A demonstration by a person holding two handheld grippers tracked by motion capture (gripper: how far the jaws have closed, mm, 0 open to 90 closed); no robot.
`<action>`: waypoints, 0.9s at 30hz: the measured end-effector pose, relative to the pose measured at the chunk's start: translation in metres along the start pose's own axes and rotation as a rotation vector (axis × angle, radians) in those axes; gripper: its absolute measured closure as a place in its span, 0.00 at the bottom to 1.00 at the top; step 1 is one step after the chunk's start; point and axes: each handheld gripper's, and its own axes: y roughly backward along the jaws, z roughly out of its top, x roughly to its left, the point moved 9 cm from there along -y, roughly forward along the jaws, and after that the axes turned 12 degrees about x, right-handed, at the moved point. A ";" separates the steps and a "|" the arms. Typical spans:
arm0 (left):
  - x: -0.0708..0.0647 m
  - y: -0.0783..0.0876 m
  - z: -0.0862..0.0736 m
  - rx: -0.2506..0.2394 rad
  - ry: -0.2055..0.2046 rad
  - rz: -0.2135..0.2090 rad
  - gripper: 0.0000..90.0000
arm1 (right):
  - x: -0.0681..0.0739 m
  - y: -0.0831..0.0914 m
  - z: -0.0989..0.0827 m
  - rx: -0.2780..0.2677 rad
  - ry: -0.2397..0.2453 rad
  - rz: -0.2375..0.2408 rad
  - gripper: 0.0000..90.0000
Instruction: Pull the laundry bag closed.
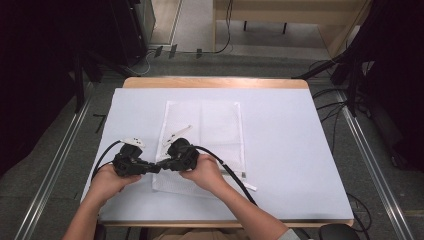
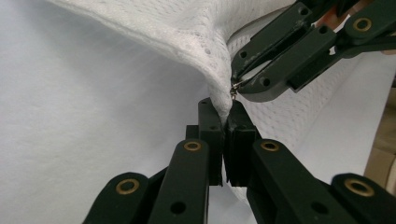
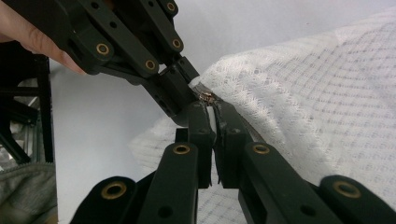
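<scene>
A white-covered table stands on grey floor, with black cables alongside.

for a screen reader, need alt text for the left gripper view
The left gripper pinches the edge of a white mesh bag, lifting it off a white table. The right gripper grips a small metal piece on the same edge just above.

You find no writing, label, brand, number or sign that can be read on anything here. The white mesh bag on the table carries a small tag at its near right corner, but that tag is too small to read from above.
</scene>
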 end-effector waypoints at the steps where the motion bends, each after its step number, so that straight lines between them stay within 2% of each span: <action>1: 0.000 0.000 0.000 -0.002 -0.003 0.007 0.98 | 0.000 0.000 0.000 0.000 0.000 0.000 0.98; 3: 0.001 0.004 0.002 -0.021 0.003 0.024 0.98 | -0.004 0.001 -0.001 -0.010 -0.008 -0.026 0.98; 4: 0.002 0.007 0.002 -0.029 0.011 0.008 0.98 | -0.007 0.003 -0.002 -0.015 -0.005 -0.033 0.98; 8: 0.004 0.007 -0.001 -0.024 0.016 0.014 0.98 | -0.010 0.003 -0.006 -0.010 -0.021 -0.027 0.98; 20: 0.003 0.004 -0.002 -0.013 -0.002 0.003 0.98 | -0.012 0.002 -0.014 0.007 -0.002 -0.029 0.98; 27: 0.006 0.004 -0.004 -0.015 0.011 0.004 0.98 | -0.020 0.003 -0.023 0.020 -0.028 -0.033 0.98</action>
